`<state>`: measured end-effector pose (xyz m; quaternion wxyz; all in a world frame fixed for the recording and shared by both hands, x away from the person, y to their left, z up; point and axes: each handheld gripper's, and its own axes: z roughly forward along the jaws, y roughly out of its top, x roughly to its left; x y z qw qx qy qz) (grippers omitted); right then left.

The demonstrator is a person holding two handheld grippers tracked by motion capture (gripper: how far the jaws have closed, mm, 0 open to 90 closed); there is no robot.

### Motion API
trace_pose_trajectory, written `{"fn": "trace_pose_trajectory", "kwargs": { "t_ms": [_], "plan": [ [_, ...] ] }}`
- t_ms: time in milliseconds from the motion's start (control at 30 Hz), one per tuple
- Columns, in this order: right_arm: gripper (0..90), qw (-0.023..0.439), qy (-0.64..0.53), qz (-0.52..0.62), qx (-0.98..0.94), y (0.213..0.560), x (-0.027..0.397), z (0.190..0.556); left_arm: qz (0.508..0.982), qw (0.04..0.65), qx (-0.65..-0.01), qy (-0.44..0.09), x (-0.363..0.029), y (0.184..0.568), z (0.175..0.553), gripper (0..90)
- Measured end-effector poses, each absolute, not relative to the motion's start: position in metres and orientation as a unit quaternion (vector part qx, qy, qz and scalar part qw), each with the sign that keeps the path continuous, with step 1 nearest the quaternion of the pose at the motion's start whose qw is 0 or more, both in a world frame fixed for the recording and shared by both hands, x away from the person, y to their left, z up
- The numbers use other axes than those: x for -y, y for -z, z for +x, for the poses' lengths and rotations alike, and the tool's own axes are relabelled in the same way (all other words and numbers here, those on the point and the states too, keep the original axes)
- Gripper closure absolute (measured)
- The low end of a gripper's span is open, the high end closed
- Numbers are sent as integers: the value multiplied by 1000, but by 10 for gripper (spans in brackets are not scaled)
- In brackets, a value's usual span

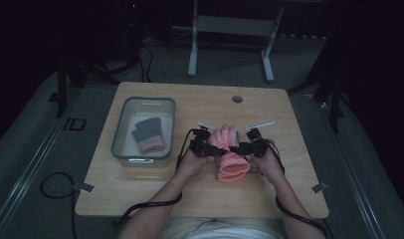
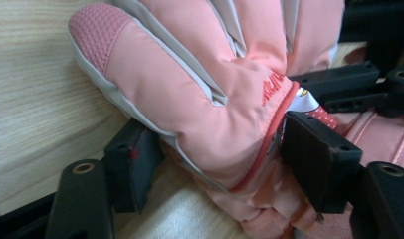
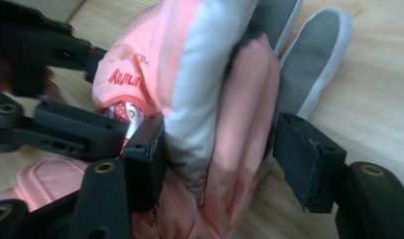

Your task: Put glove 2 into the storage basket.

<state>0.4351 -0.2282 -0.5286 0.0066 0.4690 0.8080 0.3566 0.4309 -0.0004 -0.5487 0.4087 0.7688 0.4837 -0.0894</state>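
Landmark: the pink glove pair, lying mid-table on the wooden table, just ahead of the person's hands.

Nearest to the person – the cuff end of the pair, bunched and pointing back toward the table's near edge. Both forearms come in from below and meet at the pair.

Left gripper sits at the pair's left side. In the left gripper view its jaws straddle the palm part of the top glove: one pad by the thumb-side edge, the other against the red-piped seam. Fabric bulges between them, but whether the pads really press I can't tell – reads as a loose straddle, jaws about half spread.

Right gripper sits at the pair's right side, tips facing the left one. In the right gripper view one pad touches the grey-and-pink fold; the other pad stands clear with a gap – so spread, not pinching.

Beyond the pair, fingertips point away from the person. Well to the pair's left: a clear bin holding a dark-and-pink glove bundle.

Step, as I judge it: pair stacked and being set down or re-gripped, prob. for folding or for a lift to the bin. Next move needs both jaws closed firmly through both layers, else the top glove slides off the lower one.
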Motion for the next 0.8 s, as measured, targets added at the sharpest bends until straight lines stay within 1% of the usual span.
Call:
{"fn": "trace_pose_trajectory", "kwargs": {
  "t_ms": [33, 67, 100, 133, 233, 300, 333, 500, 600, 800],
  "plan": [
    [416, 7, -357, 469, -808, 529, 228, 435, 769, 409, -484, 89, 0, 549, 431, 354],
    [445, -16, -370, 472, -800, 533, 232, 437, 764, 415, -483, 102, -1, 551, 432, 379],
    [462, -18, -372, 473, -799, 534, 232, 437, 761, 421, -481, 112, -2, 552, 432, 416],
    [481, -19, -375, 472, -798, 534, 232, 436, 757, 426, -481, 117, -2, 552, 432, 485],
    [544, -17, -383, 476, -792, 533, 232, 434, 754, 438, -473, 121, -4, 551, 431, 637],
    [581, -8, -388, 475, -790, 532, 231, 430, 754, 444, -469, 119, -4, 547, 430, 692],
    [617, -8, -392, 477, -787, 530, 232, 429, 756, 443, -467, 115, -3, 544, 429, 707],
    [634, -3, -400, 481, -780, 522, 232, 427, 770, 437, -456, 90, 1, 529, 427, 740],
    [636, -4, -419, 478, -772, 515, 235, 424, 767, 450, -448, 90, -3, 517, 426, 747],
    [636, 25, -449, 458, -767, 480, 230, 419, 766, 470, -434, 63, -11, 479, 423, 750]
  ]
}}
